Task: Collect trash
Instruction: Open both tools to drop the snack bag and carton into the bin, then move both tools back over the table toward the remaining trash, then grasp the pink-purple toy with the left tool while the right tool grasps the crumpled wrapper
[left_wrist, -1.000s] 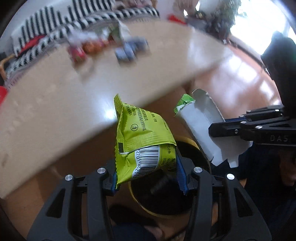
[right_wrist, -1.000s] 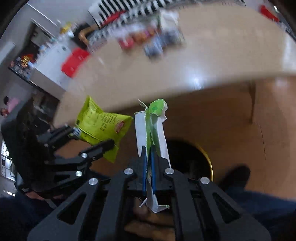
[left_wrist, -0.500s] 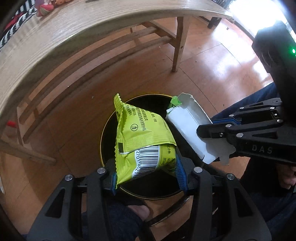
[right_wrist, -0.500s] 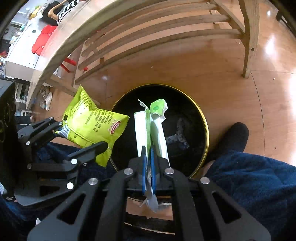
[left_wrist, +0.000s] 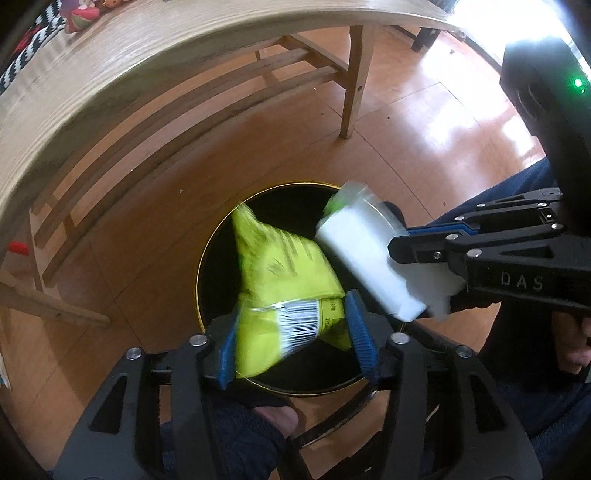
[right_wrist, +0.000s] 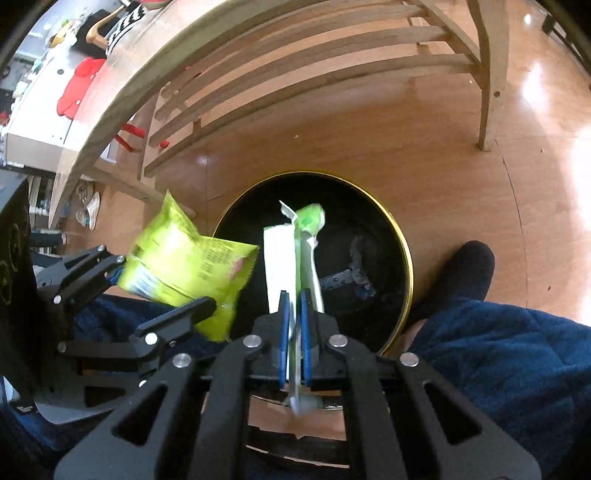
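Directly over the bin's gold rim (left_wrist: 201, 266), left gripper (left_wrist: 291, 332) jaws are opening around the yellow packet (left_wrist: 280, 273).

A yellow-green snack packet (left_wrist: 284, 280), blurred, barcode end nearest, hangs over the gold-rimmed black bin (left_wrist: 207, 258). Just right, a flattened white carton (left_wrist: 365, 251) with a green top tilts above it.

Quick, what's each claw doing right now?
Left claw: jaws opening, yellow-green snack bag between them, above the black bin.
Right claw: shut on the white and green carton.
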